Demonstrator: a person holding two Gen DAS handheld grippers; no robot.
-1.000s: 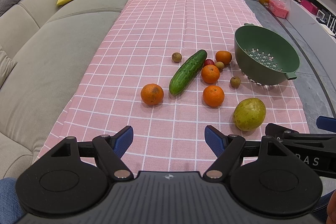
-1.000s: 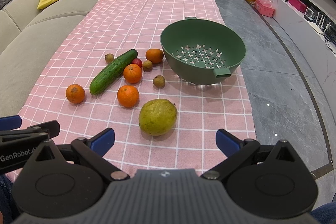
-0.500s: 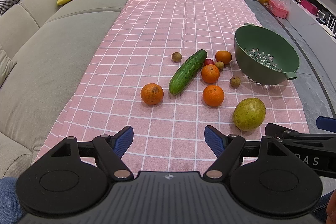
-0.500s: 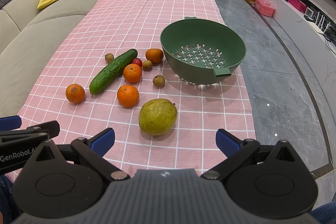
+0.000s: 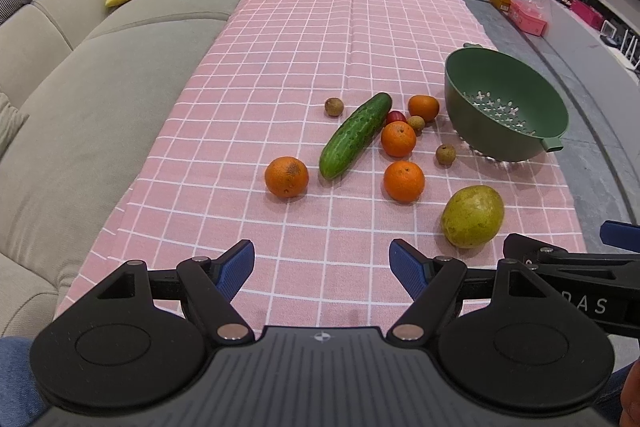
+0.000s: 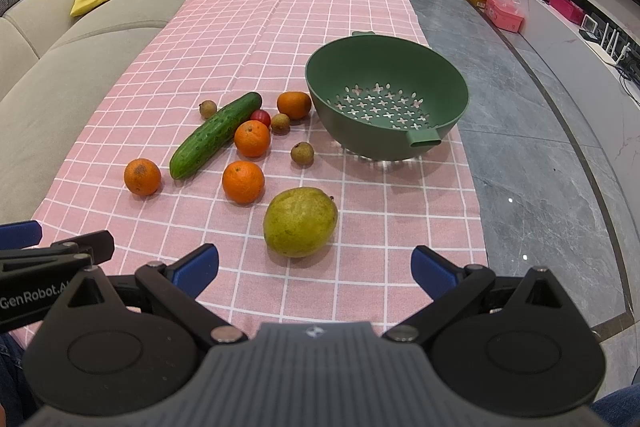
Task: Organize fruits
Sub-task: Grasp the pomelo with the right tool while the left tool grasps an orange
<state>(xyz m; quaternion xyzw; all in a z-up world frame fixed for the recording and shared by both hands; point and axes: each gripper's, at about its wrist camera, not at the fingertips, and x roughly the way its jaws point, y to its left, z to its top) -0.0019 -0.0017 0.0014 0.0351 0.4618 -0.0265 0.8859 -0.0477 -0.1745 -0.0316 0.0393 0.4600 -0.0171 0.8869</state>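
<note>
My left gripper [image 5: 322,261] hangs spread wide with nothing between its blue-padded fingers [image 5: 236,263], low over the near end of the pink checked cloth [image 5: 340,39]. My right gripper [image 6: 315,265] is likewise released and empty, its black frame showing at the edge of the left view.

I take the colander [image 6: 386,99] as landmark: a smooth, matte green plastic bowl with cross-shaped holes in its bottom and a stubby handle facing me; nothing lies in it. The pear [image 6: 300,221], lumpy and yellow-green with a dull skin, lies on the near side of the colander, just ahead of my right gripper's open fingers and nearest of all the fruit. Left of the colander sits one orange [image 6: 294,105], with a small brown round fruit [image 6: 280,122] and a red tomato [image 6: 260,115] just beside it. Three more dimpled oranges lie further left and nearer: [image 6: 252,138], [image 6: 243,182] and [image 6: 142,176]. The long bumpy cucumber [image 6: 216,135] lies slantwise among them, another brown fruit [image 6: 208,108] beyond it, a third [image 6: 302,152] near the colander's foot.

Against the frames from a second ago, nothing has shifted: both grippers and every fruit keep their places.
</note>
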